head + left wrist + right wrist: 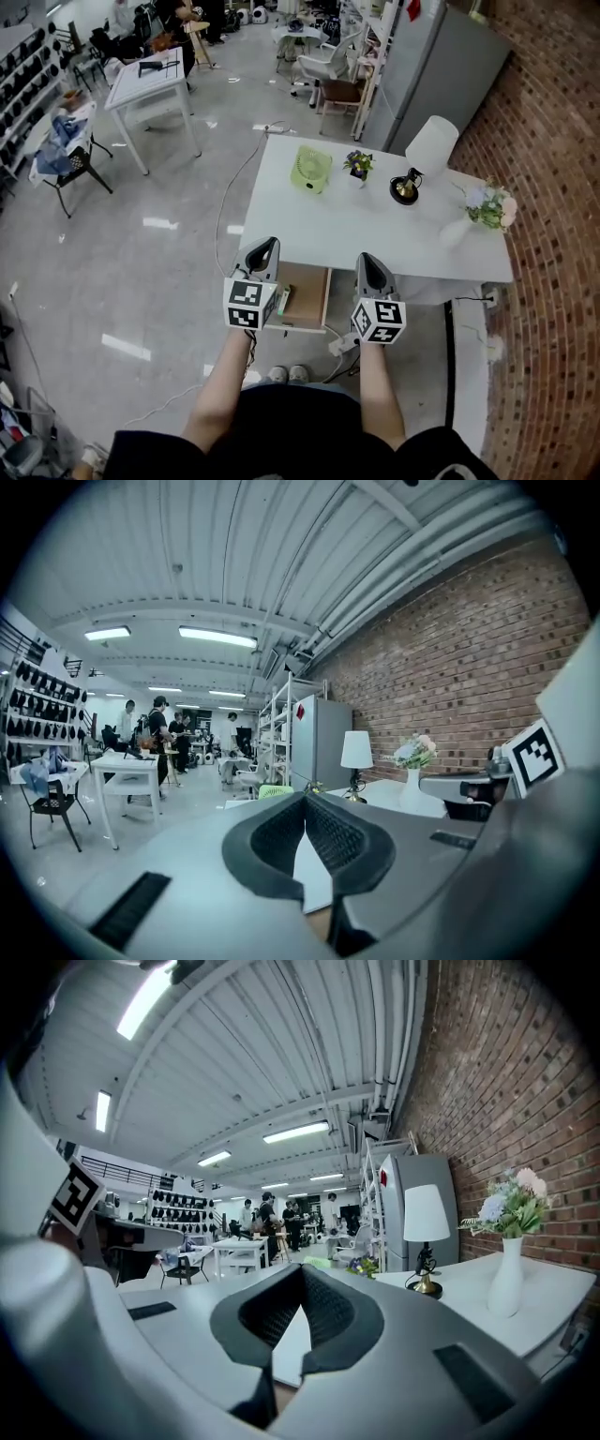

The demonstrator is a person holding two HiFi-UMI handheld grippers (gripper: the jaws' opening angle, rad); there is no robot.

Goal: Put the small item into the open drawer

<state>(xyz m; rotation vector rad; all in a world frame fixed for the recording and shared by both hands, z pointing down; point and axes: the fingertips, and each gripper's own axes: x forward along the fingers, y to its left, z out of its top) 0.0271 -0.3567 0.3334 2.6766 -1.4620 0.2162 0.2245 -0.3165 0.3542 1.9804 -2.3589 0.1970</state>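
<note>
Left jaws: the left gripper [305, 799] has its pads pressed together with nothing between them.
Right jaws: the right gripper [302, 1269] is also closed and empty.
Small item: a small pale thing [284, 298] shows at the left side of the open drawer [309, 286]. It is too small to identify, but it is probably the task's item, already inside.
Bearing: it lies at about 6 o'clock from the left tips and lower, and at about 8 o'clock from the right tips, across the drawer.
Long axis: cannot tell.
Nearer hand: the left; its marker cube sits just beside the item.
Edges: the table [375, 234] rim overhangs the drawer's rear at 12 o'clock, and the drawer front is at 6 o'clock.
Open room: the drawer top is clear between the grippers. The fan [311, 169], lamp [429, 150] and vase [457, 230] stand well apart at 12 to 2 o'clock.
</note>
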